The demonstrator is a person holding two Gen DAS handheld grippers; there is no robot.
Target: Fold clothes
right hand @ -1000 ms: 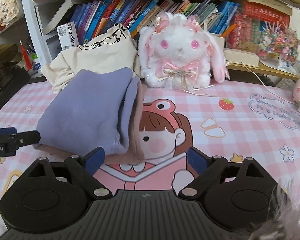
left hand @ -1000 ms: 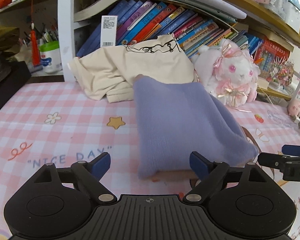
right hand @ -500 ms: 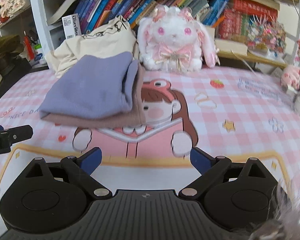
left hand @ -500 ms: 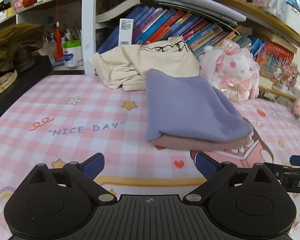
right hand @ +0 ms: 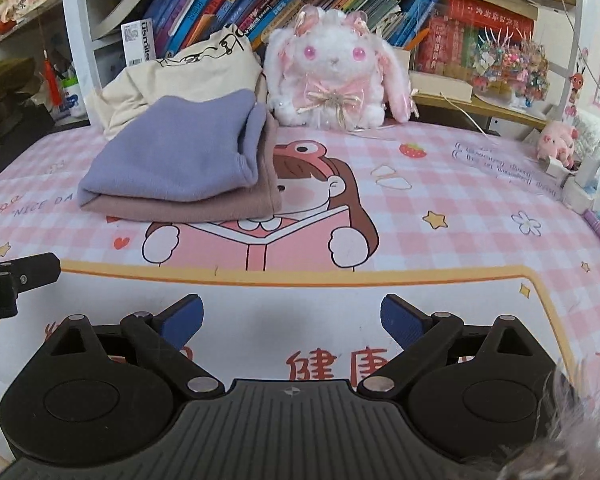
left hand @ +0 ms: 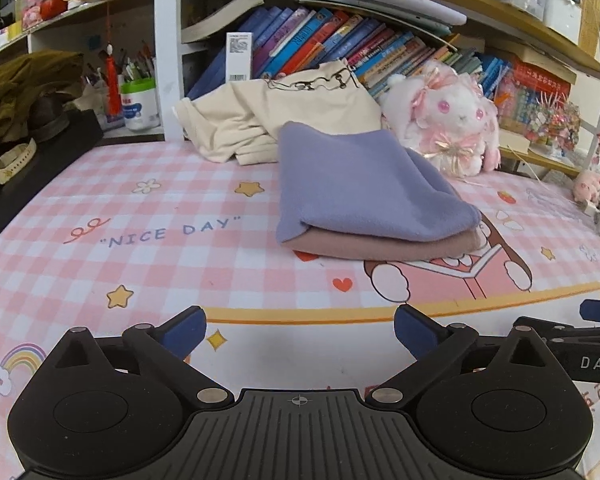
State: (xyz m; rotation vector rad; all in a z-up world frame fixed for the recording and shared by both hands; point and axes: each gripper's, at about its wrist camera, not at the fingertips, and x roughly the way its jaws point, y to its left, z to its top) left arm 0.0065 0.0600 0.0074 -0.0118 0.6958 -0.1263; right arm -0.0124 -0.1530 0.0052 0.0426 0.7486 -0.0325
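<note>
A folded lavender garment [left hand: 360,188] lies on top of a folded dusty-pink garment [left hand: 380,245] on the pink checked mat; the stack also shows in the right wrist view, lavender [right hand: 180,156] over pink [right hand: 188,210]. A crumpled cream garment [left hand: 276,120] lies behind the stack, against the books; it shows too in the right wrist view [right hand: 176,72]. My left gripper [left hand: 299,330] is open and empty, well in front of the stack. My right gripper [right hand: 292,318] is open and empty, in front and to the right of the stack.
A white plush rabbit [right hand: 336,76] sits right of the clothes. Bookshelves [left hand: 340,40] stand behind. A pen cup [left hand: 140,100] and dark items [left hand: 28,120] are at the left. A small pink pig toy [right hand: 558,142] and chargers [right hand: 580,184] lie at the right edge.
Both grippers have drawn back from the folded stack toward the near edge of the mat. The stack has stayed in place.
</note>
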